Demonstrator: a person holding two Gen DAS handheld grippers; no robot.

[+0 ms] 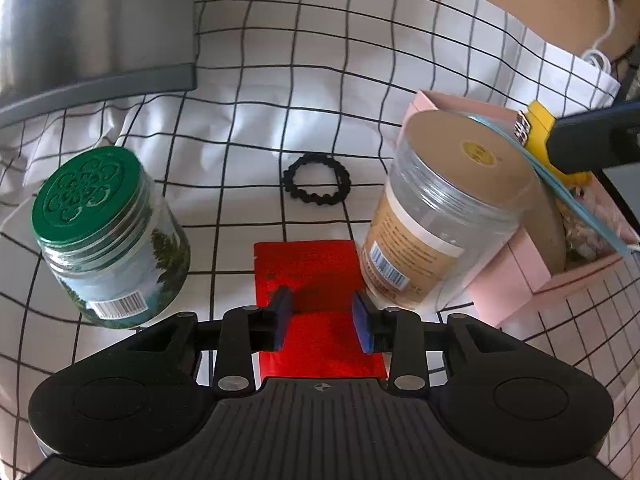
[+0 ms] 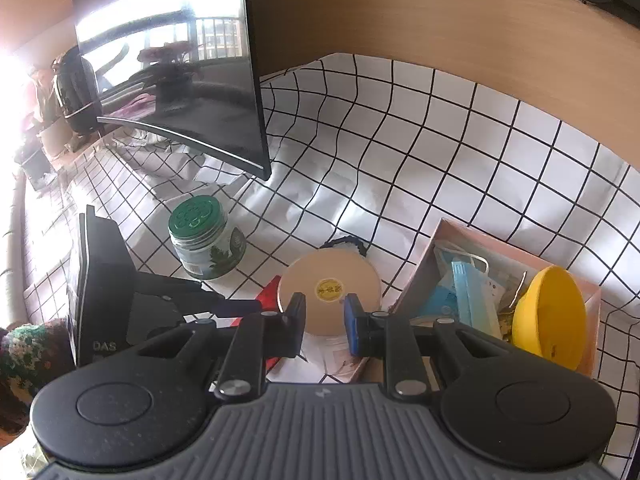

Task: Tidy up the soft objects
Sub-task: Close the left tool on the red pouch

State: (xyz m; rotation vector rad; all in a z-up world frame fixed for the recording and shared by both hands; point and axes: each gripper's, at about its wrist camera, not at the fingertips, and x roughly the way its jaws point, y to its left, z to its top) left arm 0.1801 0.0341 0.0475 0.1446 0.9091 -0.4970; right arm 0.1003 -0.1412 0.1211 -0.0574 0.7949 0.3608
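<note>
Take the gold-lidded jar (image 1: 448,216) as the marker on the gridded cloth (image 1: 320,40): the black hair tie (image 1: 317,179) lies flat on the cloth just beyond and to the left of it, well clear of the green-lidded jar (image 1: 108,236) further left. Hard against the gold-lidded jar's right side sits the pink box (image 2: 448,236), already holding blue face masks (image 2: 468,296) and a yellow bowl (image 2: 548,312). At the jar's foot on the left lies a red packet (image 1: 316,272). The left gripper (image 1: 322,312) hangs over that packet, its jaws parted with nothing pinched between them. The right gripper (image 2: 323,320) hovers above the jar's lid, jaws apart by a narrow gap and, as far as I can see, gripping nothing. To my eye the hair tie is the next soft thing to go in the box. It should weigh almost nothing, flop when lifted and give under the pads, so there is no risk of breaking it. I would nip one side of the ring across its beaded cord, pressing down to the cloth, since it lies so low that a shallow grab may slide over it.
</note>
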